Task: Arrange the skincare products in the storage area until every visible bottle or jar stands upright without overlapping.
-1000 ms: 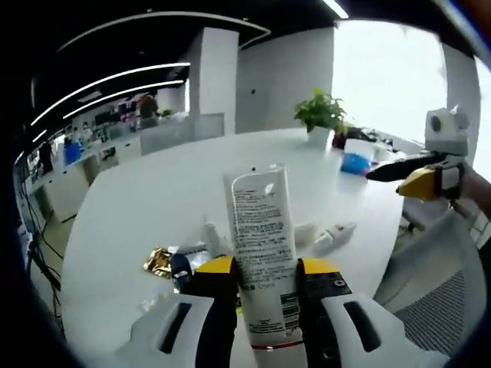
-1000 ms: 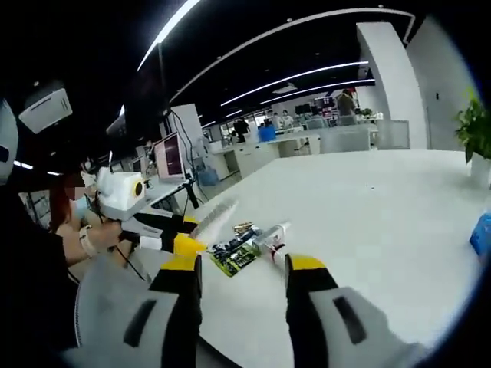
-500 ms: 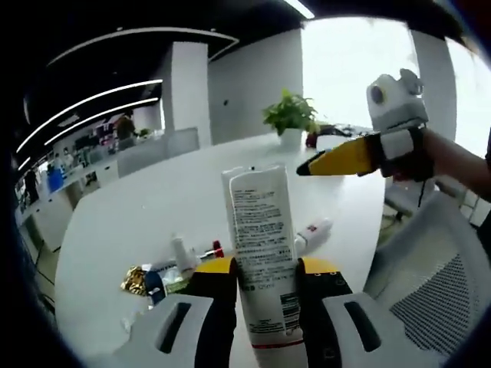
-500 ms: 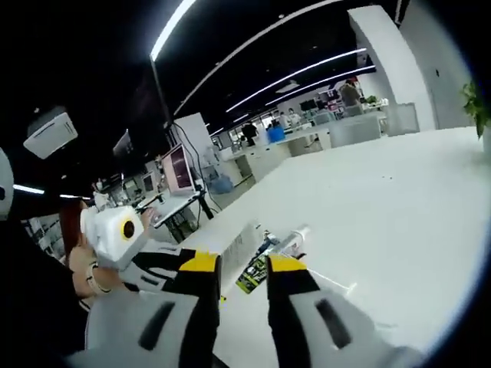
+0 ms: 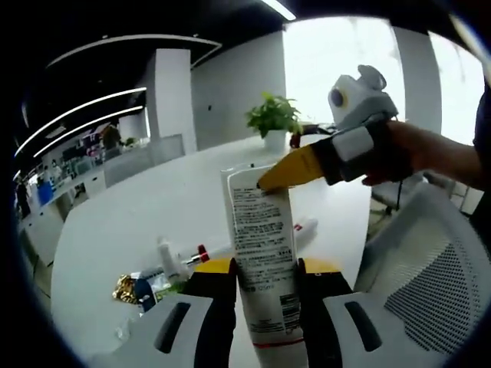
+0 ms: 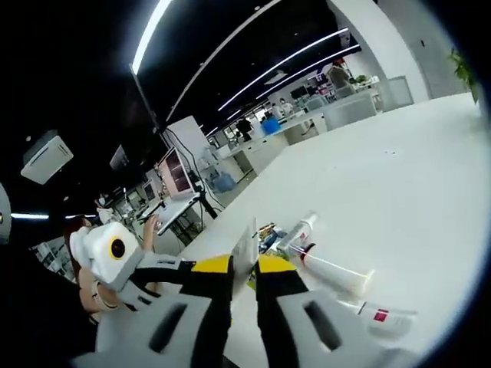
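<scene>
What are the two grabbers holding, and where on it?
The left gripper clamps the white tube around its lower part, near the red band. The right gripper pinches the same tube's flat top end.

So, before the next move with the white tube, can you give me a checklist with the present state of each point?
1. Left claw holds the white tube firmly: ok, its jaws press both sides of the tube.
2. Right claw is at the tube's top end: ok, its yellow tips meet the upper edge.
3. Right claw really grips the tube: cannot tell; in the right gripper view the jaws stand close around its thin edge.
4. Tube is upright on the table: not ok, it is held in the air.
5. Other products stand upright: not ok, several lie flat.
</scene>
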A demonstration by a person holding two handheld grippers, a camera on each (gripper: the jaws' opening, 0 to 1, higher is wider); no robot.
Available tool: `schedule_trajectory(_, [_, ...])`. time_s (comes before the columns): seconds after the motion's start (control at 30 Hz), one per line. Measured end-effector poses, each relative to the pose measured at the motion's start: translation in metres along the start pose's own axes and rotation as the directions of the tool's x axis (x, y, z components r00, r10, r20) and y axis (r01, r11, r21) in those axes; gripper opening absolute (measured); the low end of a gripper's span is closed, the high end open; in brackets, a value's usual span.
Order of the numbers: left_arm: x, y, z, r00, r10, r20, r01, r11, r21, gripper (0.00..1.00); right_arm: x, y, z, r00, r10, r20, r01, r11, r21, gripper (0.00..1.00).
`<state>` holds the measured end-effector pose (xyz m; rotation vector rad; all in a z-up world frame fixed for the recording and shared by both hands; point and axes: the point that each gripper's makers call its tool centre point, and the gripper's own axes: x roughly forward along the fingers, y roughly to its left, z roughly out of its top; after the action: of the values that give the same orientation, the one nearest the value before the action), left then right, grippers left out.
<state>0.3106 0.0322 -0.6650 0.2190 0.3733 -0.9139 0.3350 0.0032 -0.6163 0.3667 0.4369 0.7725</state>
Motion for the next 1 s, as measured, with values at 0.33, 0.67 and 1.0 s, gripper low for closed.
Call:
schedule_trajectory(0.33, [0.005, 0.0, -0.01, 0.999, 0.005, -0.044, -0.005, 1.0, 0.014, 0.27, 0.003, 0.023, -0.005, 0.999, -0.011, -0.044, 0.005, 0.991, -0.135, 0.08])
schedule_trajectory(0.67, [0.006, 0.007, -0.016, 0.997, 0.032, -0.068, -0.031, 0.999, 0.013, 0.27, 0.012, 0.043, -0.014, 0.998, -0.021, -0.063, 0.0, 0.948, -0.319, 0.08])
schedule_trajectory(1.0, [0.008, 0.007, -0.023, 0.995, 0.036, -0.093, -0.032, 0.998, 0.045, 0.28, 0.013, 0.05, -0.023, 0.997, -0.025, -0.079, -0.015, 0.883, -0.469, 0.08])
